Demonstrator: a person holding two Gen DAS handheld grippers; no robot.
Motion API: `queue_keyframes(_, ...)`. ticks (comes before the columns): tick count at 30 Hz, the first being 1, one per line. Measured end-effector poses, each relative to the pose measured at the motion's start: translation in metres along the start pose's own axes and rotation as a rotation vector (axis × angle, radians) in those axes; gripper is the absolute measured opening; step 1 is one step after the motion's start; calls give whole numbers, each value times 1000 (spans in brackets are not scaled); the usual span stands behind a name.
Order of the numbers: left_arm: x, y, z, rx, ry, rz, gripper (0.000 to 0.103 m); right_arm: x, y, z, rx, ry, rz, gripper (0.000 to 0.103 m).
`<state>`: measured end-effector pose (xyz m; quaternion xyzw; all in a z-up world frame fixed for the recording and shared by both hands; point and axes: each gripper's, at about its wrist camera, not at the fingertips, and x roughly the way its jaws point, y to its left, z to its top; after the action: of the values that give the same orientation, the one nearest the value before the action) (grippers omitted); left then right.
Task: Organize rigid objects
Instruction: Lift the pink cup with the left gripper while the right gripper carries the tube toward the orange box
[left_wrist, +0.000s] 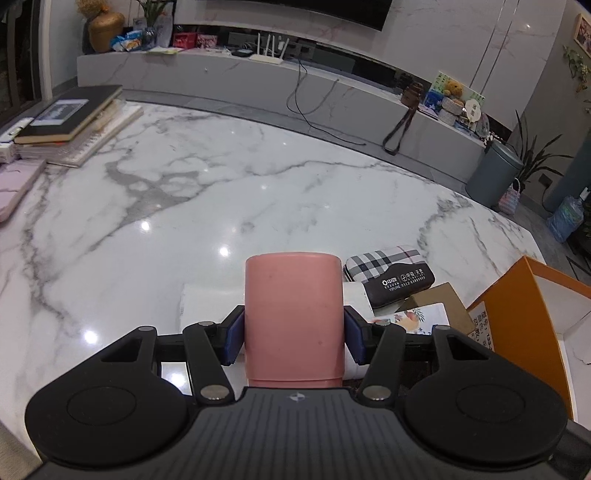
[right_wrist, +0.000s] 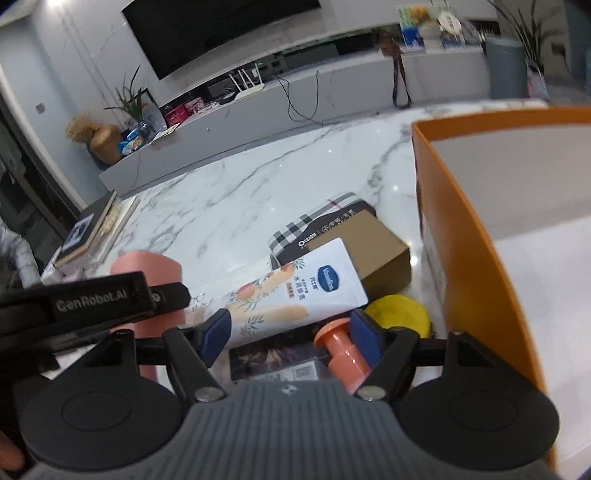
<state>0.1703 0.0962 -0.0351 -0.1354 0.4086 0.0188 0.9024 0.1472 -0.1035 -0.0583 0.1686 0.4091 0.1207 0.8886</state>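
1. Two grippers are at work. The left gripper is clamped on the pink cup; both blue pads press its sides, and the cup hangs over the marble table, just short of the item pile.
2. The right gripper stands wide apart and holds nothing. Its jaws hover over the white lotion tube, with the orange-pink bottle just inside the right-hand pad.
3. Choose one target before closing. Centre the jaws on the tube body, or shift fully onto the bottle, so that a pad does not catch both.
4. Descend squarely; the tube lies tilted across the brown carton and the plaid case, and will likely slide if pushed from one side.
5. Keep the yellow disc clear of the right-hand pad.
6. Carry the gripped item to the orange box, which stands just beside the pile, presumably the destination.
7. Hold the cup steady and clear of the right gripper's path.
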Motion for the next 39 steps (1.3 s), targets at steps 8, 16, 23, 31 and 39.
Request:
queue_keyframes(8,4,21,2,-137,18,-48,62,20,-13,7,68,14,63,80)
queue_keyframes(16,9,21,1,-133,34,-36,62,21,-16,6,92,-21,88,55)
queue_keyframes(23,8,14,-3,-72,26,12,62,-6,-1,7,-40,-167,143,19)
queue_keyframes(31,-6,1,-8,-9,5,-6,62,-34,-1,12,-96,-239,192,9)
queue_keyframes(39,-50,-33,-11,78,-68,-70,62,-94,-13,22,-107,-326,207,9)
